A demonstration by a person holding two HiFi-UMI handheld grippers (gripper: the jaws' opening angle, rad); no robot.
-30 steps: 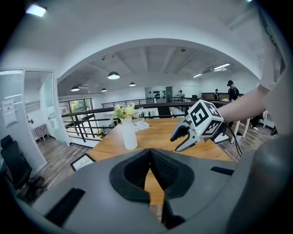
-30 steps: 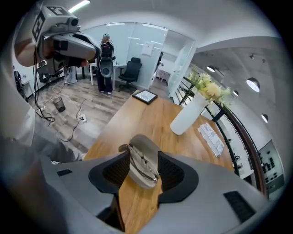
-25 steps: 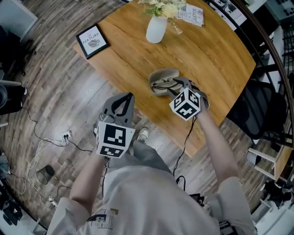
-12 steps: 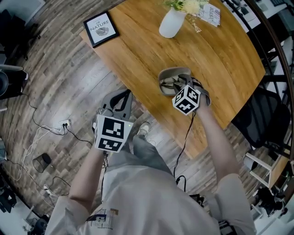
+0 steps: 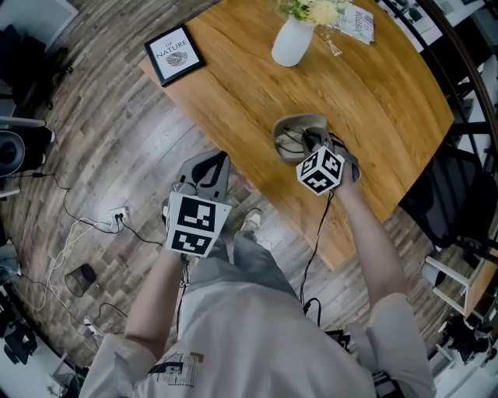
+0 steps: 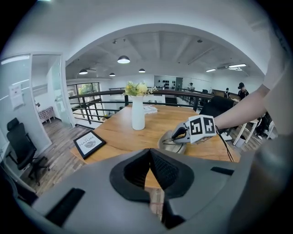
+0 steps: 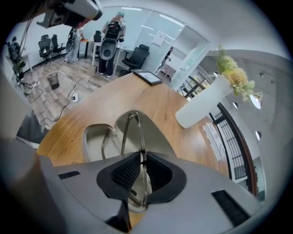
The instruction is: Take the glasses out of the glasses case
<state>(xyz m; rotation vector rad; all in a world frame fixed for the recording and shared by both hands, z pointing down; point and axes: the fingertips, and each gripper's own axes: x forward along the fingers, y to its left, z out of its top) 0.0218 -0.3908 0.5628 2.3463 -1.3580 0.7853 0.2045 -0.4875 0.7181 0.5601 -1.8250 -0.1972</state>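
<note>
The grey glasses case lies open on the wooden table, its lid folded back. The thin metal glasses rest in it. My right gripper reaches steeply down into the case. Its jaws are closing, and the glasses' frame is pinched between the pads. My left gripper hangs over the floor just off the table's near edge, jaws together and empty. In the left gripper view, its tips meet, and the right gripper shows at the case.
A white vase with flowers and a booklet stand at the table's far side. A framed picture lies on the far left corner. A dark chair stands right of the table. Cables lie on the floor.
My right gripper has sunk into the open case and its jaws have come together on the glasses. My left gripper has dropped slightly beside the table's edge.
</note>
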